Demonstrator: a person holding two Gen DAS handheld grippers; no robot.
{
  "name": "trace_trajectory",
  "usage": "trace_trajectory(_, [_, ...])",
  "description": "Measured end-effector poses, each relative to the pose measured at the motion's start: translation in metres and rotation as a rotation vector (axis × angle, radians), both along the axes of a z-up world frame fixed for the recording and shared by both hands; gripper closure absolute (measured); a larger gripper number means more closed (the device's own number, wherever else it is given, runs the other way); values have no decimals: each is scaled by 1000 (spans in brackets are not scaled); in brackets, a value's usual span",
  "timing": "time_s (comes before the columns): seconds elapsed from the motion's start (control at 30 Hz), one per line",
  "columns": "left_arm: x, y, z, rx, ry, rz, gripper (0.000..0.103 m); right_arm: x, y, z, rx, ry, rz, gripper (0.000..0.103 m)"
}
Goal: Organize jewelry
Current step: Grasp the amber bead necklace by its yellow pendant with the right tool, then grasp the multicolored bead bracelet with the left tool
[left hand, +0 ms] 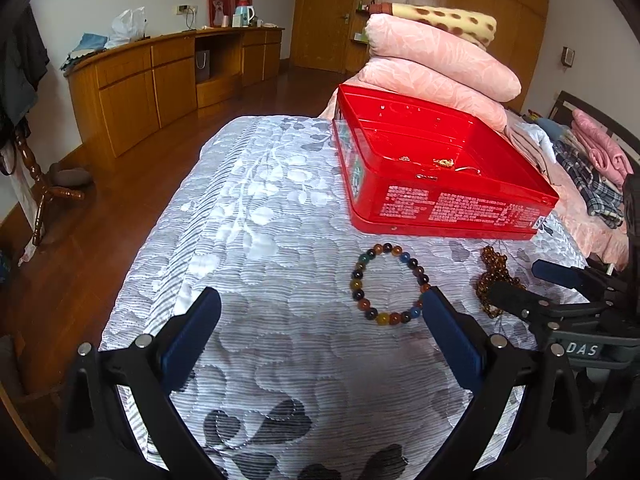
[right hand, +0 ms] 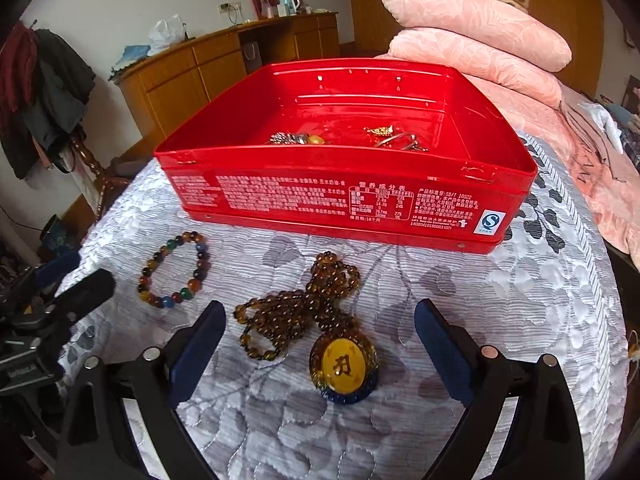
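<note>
Left gripper (left hand: 320, 300) spread wide, empty, over the bed (left hand: 260, 208); multicolour bead bracelet (left hand: 390, 284) lies at its right finger. Right gripper (right hand: 320, 316) wide, straddling the brown bead necklace (right hand: 296, 304) and pendant (right hand: 344, 366). Red tin (right hand: 344, 196) behind holds small jewelry.

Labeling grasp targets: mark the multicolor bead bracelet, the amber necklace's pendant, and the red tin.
multicolor bead bracelet (left hand: 416, 275): left wrist view, on a bead of its right arc.
pendant (right hand: 344, 365): right wrist view, on the yellow face.
red tin (right hand: 340, 200): right wrist view, on the printed front wall.
</note>
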State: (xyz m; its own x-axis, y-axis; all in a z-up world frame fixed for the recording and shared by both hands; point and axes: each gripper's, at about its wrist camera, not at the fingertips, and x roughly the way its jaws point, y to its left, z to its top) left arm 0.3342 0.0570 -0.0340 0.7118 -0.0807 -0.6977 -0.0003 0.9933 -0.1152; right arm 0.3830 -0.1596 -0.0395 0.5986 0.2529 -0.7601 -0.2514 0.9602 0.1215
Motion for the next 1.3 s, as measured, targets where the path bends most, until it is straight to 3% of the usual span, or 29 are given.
trace_trajectory(0.2, [5, 2, -2, -10, 13, -3, 6, 11, 1, -8, 9, 38, -8, 15])
trace_trajectory(0.4, [6, -1, -3, -6, 14, -12, 6, 10, 3, -7, -26, 10, -7, 48])
trace_trajectory(0.53, [6, -4, -3, -2, 16, -15, 6, 7, -6, -7, -4, 11, -4, 54])
trace_trajectory(0.63, [8, -10, -2, -1, 16, -25, 6, 6, -16, -6, 4, 12, -21, 67])
trace_trajectory(1.17, [37, -48, -16, 26, 90, -78, 6, -3, -59, -6, 34, 9, -77, 70])
trace_trajectory(1.3, [30, -47, -9, 25, 47, -58, 6, -2, -59, -8, 43, 10, -71, 70])
